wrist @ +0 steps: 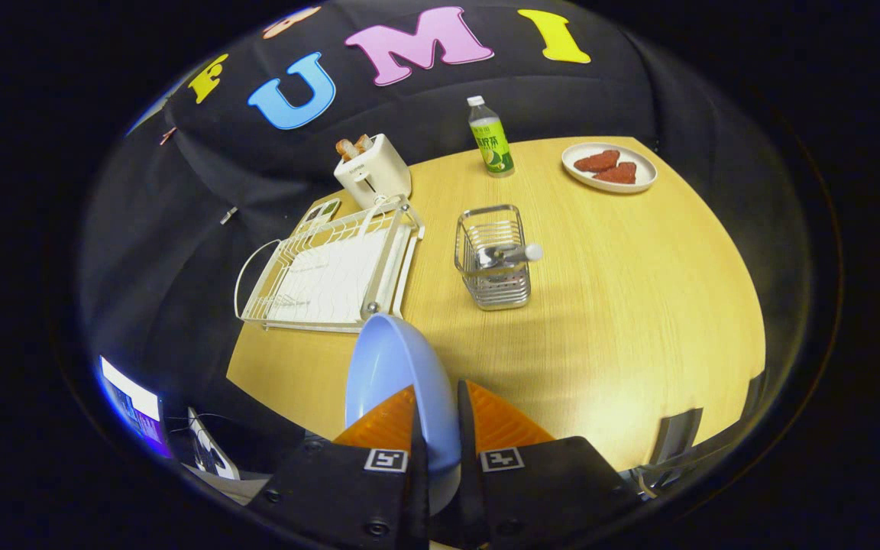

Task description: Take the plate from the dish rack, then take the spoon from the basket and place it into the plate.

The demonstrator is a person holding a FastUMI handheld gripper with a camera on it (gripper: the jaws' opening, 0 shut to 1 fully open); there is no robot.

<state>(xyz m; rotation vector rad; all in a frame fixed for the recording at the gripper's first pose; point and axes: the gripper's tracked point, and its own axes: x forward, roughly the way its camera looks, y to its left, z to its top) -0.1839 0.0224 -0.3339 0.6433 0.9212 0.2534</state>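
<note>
fingers (438, 428) clamp the blue plate (394, 367) on edge — open table (623, 321) beyond.

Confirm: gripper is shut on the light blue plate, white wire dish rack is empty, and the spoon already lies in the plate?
Not quite. The gripper is shut on the light blue plate and the white wire dish rack is empty, but the spoon is in the metal wire basket, as the gripper view shows.

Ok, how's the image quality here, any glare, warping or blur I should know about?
In the gripper view, fisheye warping bows the table edge and dish rack; soft glare brightens the wood past the wire basket; the blue plate clamped in the gripper looks slightly soft, while the bottle stays sharp.
</note>
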